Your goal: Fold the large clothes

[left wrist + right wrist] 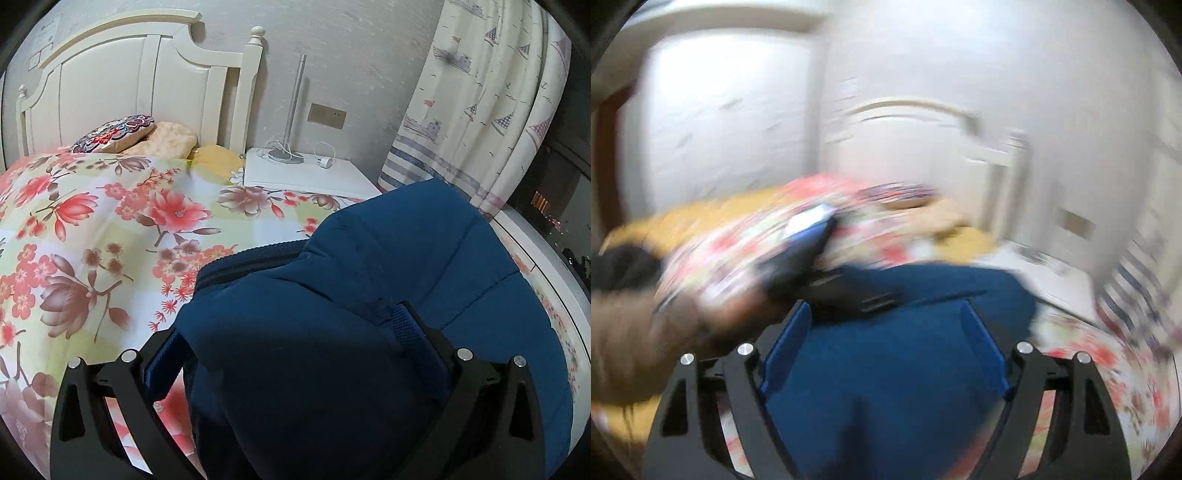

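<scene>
My left claw (291, 343) is clenched on the blue jacket (369, 295) near the bed (92, 221) edge; right claw (886, 343) hangs released above it, so the fold may slump

The floral quilt (92, 229) lies open left of the blue garment (369, 295). The headboard (122, 92), 2 pillows (122, 133), nightstand (306, 173) and curtain (480, 110) close off the far side.

The jacket (332, 332) is matt blue quilted cloth with stitched seams. The bedspread (92, 229) is smooth printed floral cloth. The headboard (110, 85) looks like cream painted wood with a slight sheen. The left tool (291, 350) has matt black plastic arms, shiny metal screws and textured blue pads.
</scene>
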